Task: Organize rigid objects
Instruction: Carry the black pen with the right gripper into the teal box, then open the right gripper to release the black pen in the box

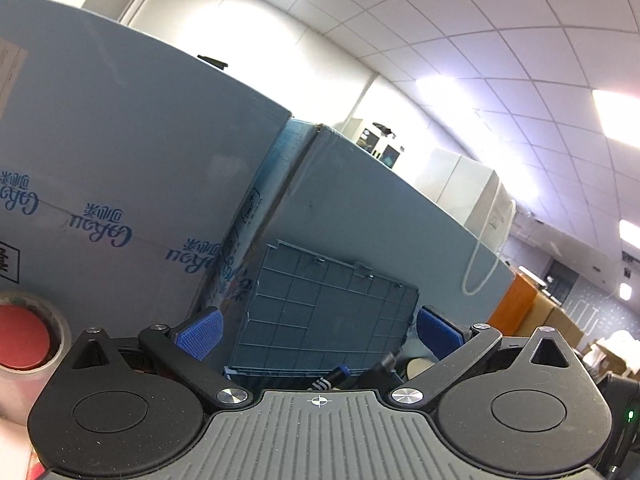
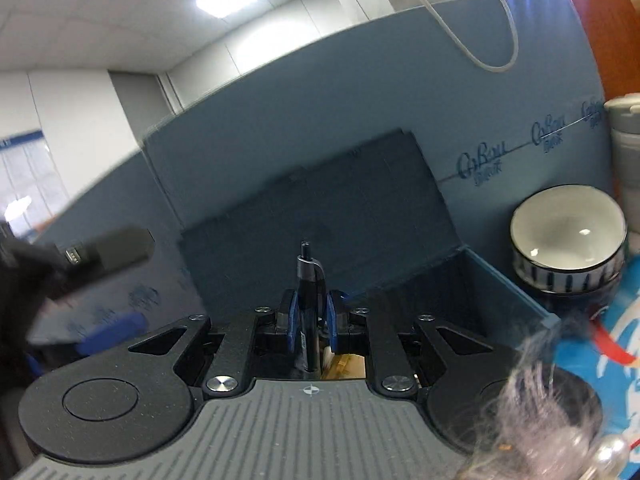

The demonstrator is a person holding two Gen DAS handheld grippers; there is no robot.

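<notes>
In the right wrist view my right gripper [image 2: 311, 314] is shut on a dark pen [image 2: 307, 276], which stands upright between the blue pads. Behind it is an open grey-blue storage box [image 2: 516, 296] with its lid [image 2: 312, 200] raised against blue cartons. In the left wrist view my left gripper [image 1: 318, 334] is open with nothing between its fingers. It points at the ribbed lid [image 1: 320, 312] of the same box. A dark pen-like thing [image 1: 334, 378] shows low, just past the gripper body.
A white bowl with a striped rim [image 2: 568, 232] and a grey cup [image 2: 626, 152] stand right of the box. A tape roll with a red core [image 1: 28, 340] sits at left. Tall blue cartons [image 1: 120, 168] wall off the back. A fluffy item [image 2: 540, 420] lies at lower right.
</notes>
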